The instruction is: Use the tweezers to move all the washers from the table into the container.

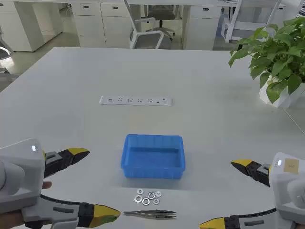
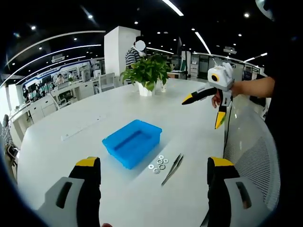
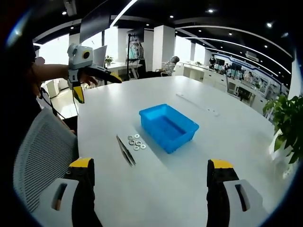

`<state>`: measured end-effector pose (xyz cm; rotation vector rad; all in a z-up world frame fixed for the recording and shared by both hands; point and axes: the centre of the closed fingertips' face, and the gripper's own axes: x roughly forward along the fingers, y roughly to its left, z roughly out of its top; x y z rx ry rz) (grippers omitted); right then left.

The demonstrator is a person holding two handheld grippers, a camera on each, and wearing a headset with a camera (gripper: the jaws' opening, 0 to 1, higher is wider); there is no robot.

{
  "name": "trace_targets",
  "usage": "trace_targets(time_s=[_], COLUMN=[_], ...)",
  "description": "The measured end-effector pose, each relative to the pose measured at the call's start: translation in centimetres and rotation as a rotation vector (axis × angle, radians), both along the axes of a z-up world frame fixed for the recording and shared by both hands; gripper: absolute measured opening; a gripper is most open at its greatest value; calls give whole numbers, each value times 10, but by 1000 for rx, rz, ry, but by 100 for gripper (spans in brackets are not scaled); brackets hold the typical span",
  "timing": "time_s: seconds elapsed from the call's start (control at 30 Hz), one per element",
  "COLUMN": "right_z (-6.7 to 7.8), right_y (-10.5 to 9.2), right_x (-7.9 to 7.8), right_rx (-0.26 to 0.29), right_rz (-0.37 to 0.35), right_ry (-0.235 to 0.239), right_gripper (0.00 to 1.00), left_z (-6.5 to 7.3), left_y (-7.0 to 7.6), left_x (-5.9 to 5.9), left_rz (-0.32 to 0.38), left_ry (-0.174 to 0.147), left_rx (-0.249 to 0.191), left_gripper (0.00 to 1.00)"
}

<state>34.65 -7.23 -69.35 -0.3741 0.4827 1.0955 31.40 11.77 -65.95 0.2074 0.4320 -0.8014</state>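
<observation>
On the white table (image 1: 143,71), the washers (image 1: 148,196) lay clustered between the blue container (image 1: 153,156) and the tweezers (image 1: 150,214), a short carry from the container. The left gripper (image 1: 95,182) and right gripper (image 1: 224,193) hovered on either side, jaws spread wide and empty, seemingly ready to pick up the tweezers first.

place: open-plan office | evidence: long white counter (image 1: 71,81) w/ power strip (image 1: 136,100) | swivel chair (image 1: 147,33), drawer cabinets (image 1: 90,19) | desk rows (image 3: 208,75) | ceiling strip lights (image 2: 173,7) | potted plant (image 1: 279,62)
</observation>
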Motion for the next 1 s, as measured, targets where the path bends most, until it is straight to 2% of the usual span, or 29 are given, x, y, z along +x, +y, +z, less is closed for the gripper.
trace_targets(time_s=[1.0], right_z=[2], right_y=[-2], right_x=[2], right_rx=[7], right_rz=[-5], right_ry=[-7], right_gripper=[100], left_z=[0], left_y=[-1], left_x=[1], left_rz=[-12], left_ry=[-1], left_rx=[11], left_gripper=[99])
